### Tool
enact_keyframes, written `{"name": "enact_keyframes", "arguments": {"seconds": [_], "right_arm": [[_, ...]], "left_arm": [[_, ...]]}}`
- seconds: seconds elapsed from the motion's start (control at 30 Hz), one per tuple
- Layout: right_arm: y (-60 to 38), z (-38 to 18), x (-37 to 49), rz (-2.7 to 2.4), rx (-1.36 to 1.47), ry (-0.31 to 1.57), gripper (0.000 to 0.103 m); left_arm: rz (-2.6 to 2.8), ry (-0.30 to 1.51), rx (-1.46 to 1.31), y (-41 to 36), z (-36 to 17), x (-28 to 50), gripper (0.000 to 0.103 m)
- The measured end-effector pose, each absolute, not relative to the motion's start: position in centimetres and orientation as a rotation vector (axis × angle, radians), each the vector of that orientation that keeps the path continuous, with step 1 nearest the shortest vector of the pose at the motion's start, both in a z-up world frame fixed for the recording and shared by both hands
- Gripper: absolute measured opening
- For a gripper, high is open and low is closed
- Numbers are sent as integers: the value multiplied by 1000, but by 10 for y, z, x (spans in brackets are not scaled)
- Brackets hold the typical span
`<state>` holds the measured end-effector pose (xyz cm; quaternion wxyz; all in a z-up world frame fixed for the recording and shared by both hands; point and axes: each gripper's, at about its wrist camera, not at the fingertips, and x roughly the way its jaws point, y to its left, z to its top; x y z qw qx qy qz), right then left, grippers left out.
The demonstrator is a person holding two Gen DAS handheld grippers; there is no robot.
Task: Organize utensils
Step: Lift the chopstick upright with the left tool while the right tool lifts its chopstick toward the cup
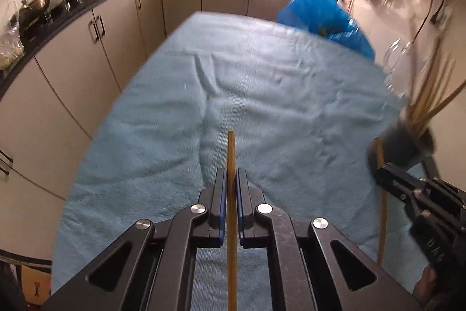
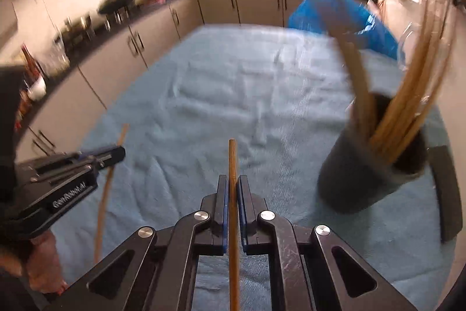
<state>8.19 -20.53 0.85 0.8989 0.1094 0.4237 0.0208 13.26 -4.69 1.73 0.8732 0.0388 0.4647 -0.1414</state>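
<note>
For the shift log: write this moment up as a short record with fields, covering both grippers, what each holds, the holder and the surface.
left gripper: shut on a chopstick
right gripper: shut on a second chopstick
stick ends: poke out past the fingertips in both wrist views
holder: dark cup on the right, upright, filled with more chopsticks
surface: blue towel, wrinkled
background: blue bag at the far right edge of the towel
image quality: motion blur, especially at right

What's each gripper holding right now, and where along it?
Each holds one chopstick. The left gripper pinches its chopstick near the upper end; the right gripper pinches its chopstick likewise, with a short tip above the pads.
</note>
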Motion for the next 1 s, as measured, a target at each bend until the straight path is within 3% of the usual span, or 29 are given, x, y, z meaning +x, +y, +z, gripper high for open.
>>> {"name": "enact_keyframes", "arguments": {"seconds": [0.2,0.4,1.0], "right_arm": [[-218,68,32,30,269,640,7],[-225,92,-6,19,279,511,7],[-244,95,-23,-7,334,473,7]], "left_arm": [[-333,853,30,-37,69,106,6],[-371,775,4,-36,103,83,6],[-396,742,15,-41,118,67,6]]}}
